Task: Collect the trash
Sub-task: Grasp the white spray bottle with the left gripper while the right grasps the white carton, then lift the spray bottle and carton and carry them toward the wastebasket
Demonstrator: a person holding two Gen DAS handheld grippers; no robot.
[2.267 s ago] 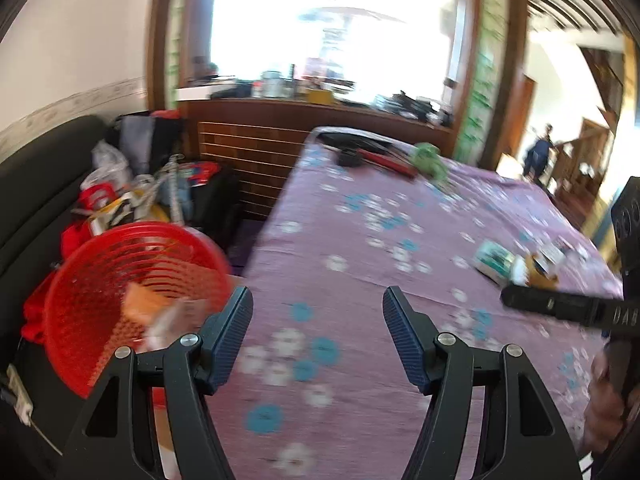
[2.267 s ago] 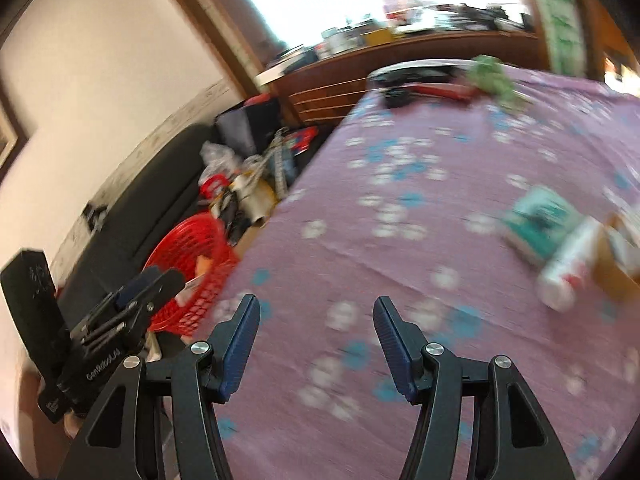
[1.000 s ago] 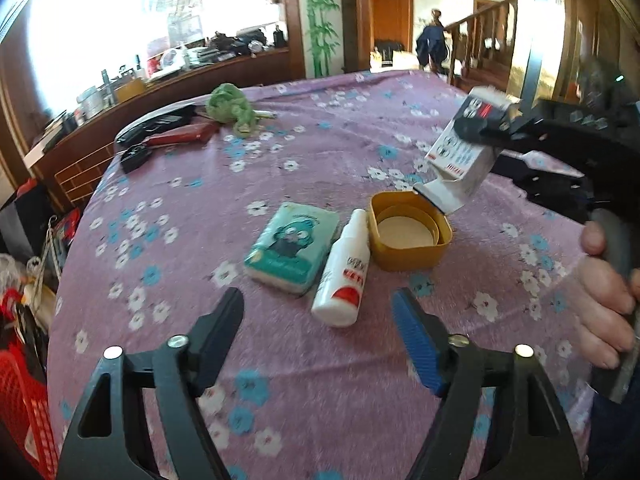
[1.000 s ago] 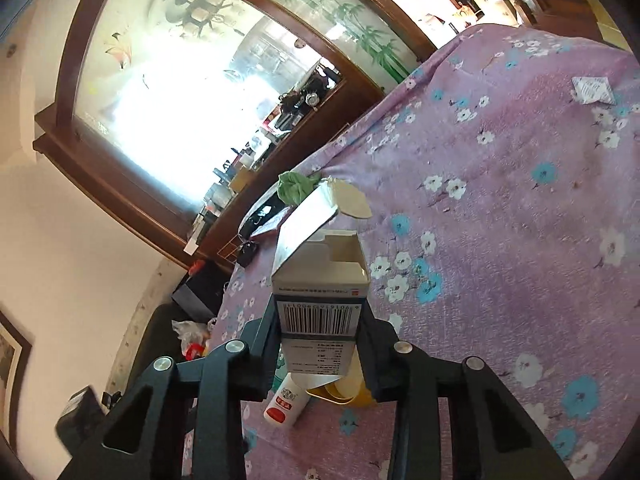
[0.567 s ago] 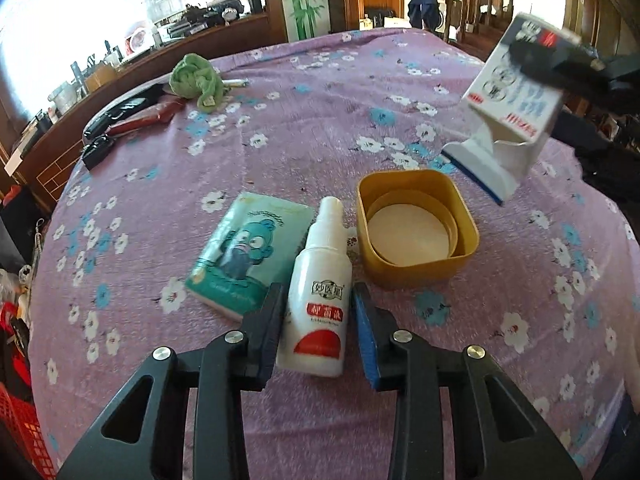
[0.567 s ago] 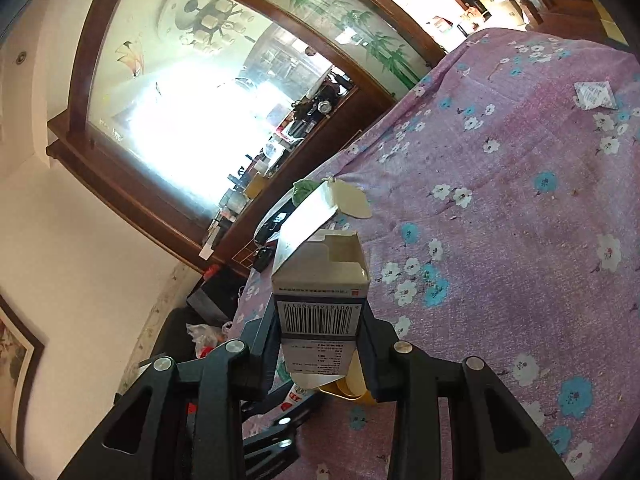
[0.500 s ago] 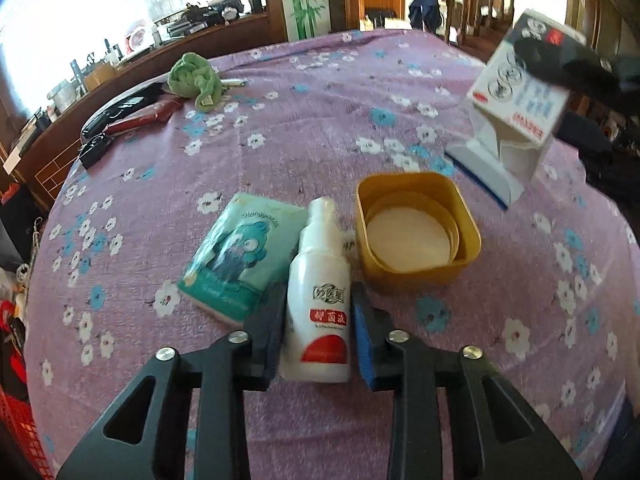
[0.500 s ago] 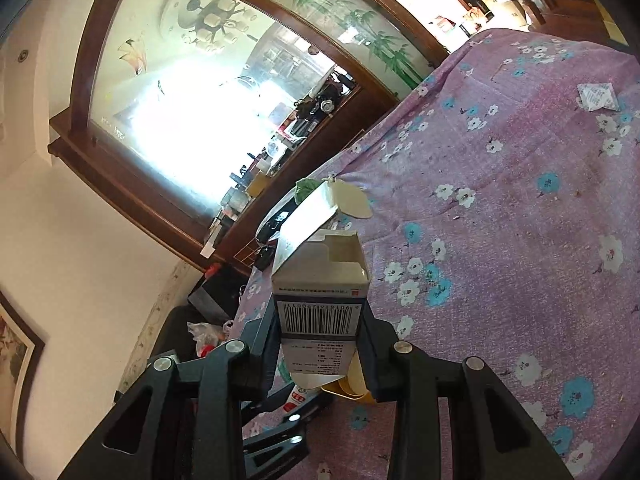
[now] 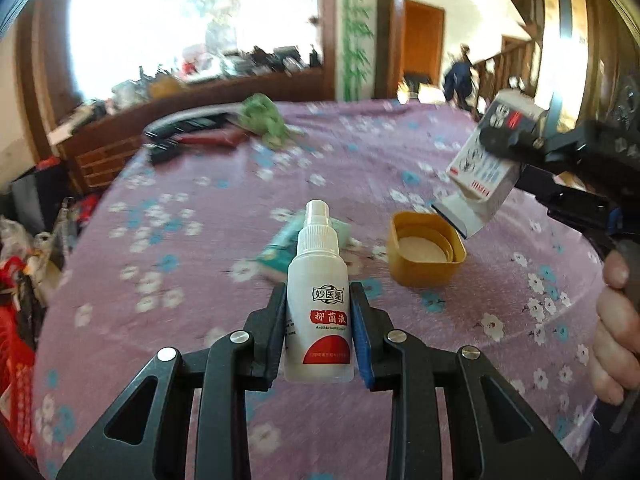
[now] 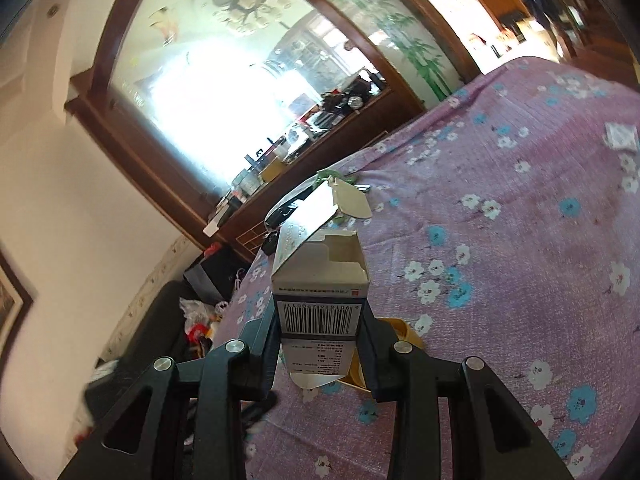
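My left gripper (image 9: 320,332) is shut on a white spray bottle (image 9: 319,300) with a red label and holds it upright above the purple flowered tablecloth (image 9: 192,264). My right gripper (image 10: 320,340) is shut on an open white carton (image 10: 320,300) with a barcode, its flap up; the carton also shows in the left wrist view (image 9: 490,164), held in the air at the right. A yellow cap (image 9: 426,254) and a teal packet (image 9: 280,252) lie on the cloth just beyond the bottle.
A red basket (image 9: 12,368) sits low at the far left beside the table. A green cloth (image 9: 262,118), red and black tools (image 9: 192,136) lie at the far end. A small white sachet (image 10: 620,136) lies at the right. A dark sofa with clutter (image 10: 192,316) stands left.
My left gripper closed on the spray bottle and lifted it off the cloth, tilting it upright. My right gripper still holds the carton and has risen a little.
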